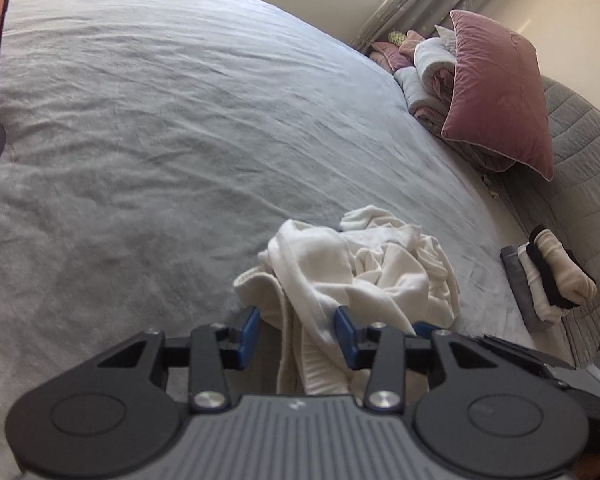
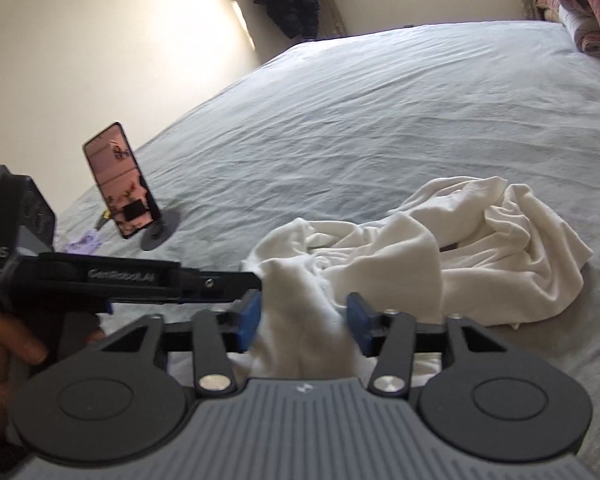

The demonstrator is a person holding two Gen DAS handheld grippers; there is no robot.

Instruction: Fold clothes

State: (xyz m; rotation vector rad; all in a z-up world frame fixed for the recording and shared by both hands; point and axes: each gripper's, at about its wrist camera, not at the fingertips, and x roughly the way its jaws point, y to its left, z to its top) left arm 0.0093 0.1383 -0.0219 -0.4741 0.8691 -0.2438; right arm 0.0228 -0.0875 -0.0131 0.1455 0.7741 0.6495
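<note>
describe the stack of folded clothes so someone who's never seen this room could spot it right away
Start from the grey bedsheet and go along to the padded grey headboard, below the pink pillow. The folded stack sits at that edge, apart from the crumpled white garment. Unlike that loose heap, it is tidy, with grey, white and black layers.

- "GenRobot.AI" — pale raised lettering along the black body of the left gripper [image 2: 256,280], seen side-on in the right wrist view; the letters are soft with blur.
- A few pale letters ending in "AS" — on the dark block at the rear of that same tool, cut off by the frame edge.
- The phone [image 2: 120,180] on its stand shows pictures only, no legible words.
</note>
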